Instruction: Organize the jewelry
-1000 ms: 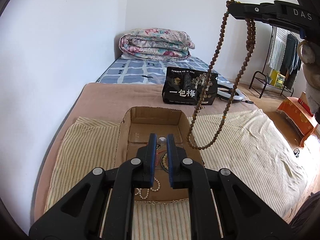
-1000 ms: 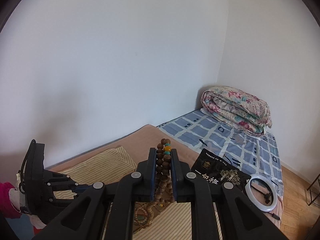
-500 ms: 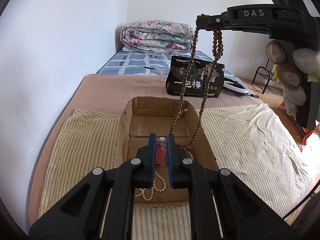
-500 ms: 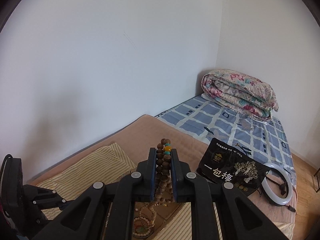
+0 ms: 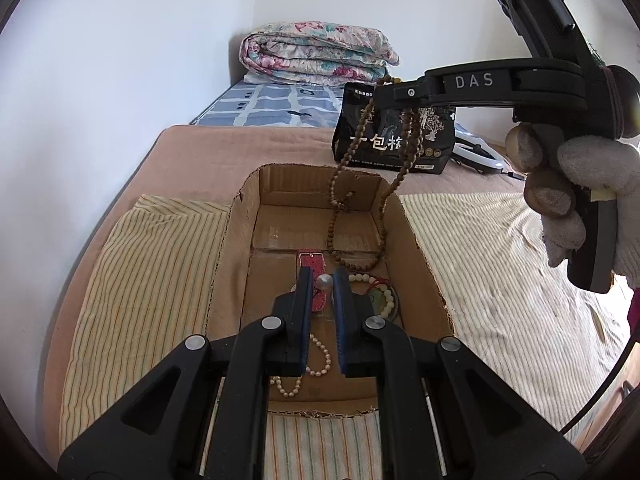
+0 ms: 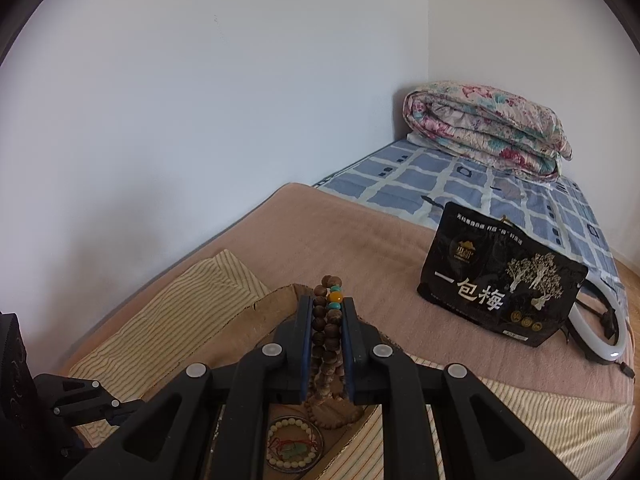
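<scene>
An open cardboard box point(image 5: 232, 248) lies on the bed. My right gripper point(image 6: 327, 312) is shut on a long brown wooden bead necklace point(image 5: 335, 216); it shows in the left wrist view point(image 5: 386, 90) above the box's far end. The necklace hangs into the box and its lower loop rests on the box floor. My left gripper point(image 5: 324, 280) is shut on a pearl necklace point(image 5: 316, 364), gripping a grey pearl at the fingertips; the strand trails down onto the box floor. A red strap point(image 5: 314, 262) and a pale bead bracelet point(image 5: 380, 292) lie in the box.
A black snack bag point(image 6: 496, 280) stands beyond the box. A white ring light point(image 6: 600, 328) lies behind it. A folded floral quilt point(image 5: 316, 52) sits at the bed's head. Striped cloth point(image 5: 144, 276) flanks the box. The wall runs along the left.
My right gripper has come lower and nearer over the box, and the brown necklace's lower loop now rests on the box floor. My left gripper has kept its hold.
</scene>
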Available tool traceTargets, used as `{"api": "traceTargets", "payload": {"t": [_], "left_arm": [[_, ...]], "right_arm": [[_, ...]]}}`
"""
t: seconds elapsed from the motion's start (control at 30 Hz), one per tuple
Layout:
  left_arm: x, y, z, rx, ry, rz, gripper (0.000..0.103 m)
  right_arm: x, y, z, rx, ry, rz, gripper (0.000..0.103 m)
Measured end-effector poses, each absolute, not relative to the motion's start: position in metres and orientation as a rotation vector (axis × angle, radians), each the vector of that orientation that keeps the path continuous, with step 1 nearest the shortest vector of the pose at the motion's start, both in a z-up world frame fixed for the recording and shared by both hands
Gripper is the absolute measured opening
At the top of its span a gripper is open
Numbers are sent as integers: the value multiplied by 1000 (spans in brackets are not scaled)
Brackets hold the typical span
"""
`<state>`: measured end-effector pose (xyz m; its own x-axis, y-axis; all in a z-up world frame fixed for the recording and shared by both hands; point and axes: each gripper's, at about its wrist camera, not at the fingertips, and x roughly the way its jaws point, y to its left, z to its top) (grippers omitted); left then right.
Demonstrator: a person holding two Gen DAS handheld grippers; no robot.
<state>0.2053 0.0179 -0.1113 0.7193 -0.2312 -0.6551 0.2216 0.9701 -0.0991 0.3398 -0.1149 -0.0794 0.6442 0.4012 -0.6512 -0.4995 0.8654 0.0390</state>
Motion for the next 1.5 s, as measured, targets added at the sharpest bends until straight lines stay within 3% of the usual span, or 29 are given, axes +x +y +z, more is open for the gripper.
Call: {"api": "traceTargets", "payload": {"t": [0.33, 0.47, 0.5, 0.57, 0.63, 0.73, 1.5], "left_arm": [[208, 15, -117, -7, 755, -246, 8], [207, 13, -119, 7, 762, -243, 10], [206, 12, -119, 11, 763, -242, 25], [204, 12, -118, 3, 747, -245, 51], [202, 12, -115, -6, 730, -243, 54], [201, 11, -114, -6, 733, -238, 54], [172, 25, -65, -35, 658, -163, 55]], "right_arm": [[339, -114, -106, -122, 771, 532, 12], [338, -117, -107, -104, 774, 517, 34], [338, -118, -106, -100, 776, 512, 38], [335, -120, -104, -97, 767, 491, 69], [331, -122, -101, -97, 746, 479, 82], [327, -122, -99, -101, 748, 472, 91], [252, -154, -50, -85, 656, 375, 103]]}}
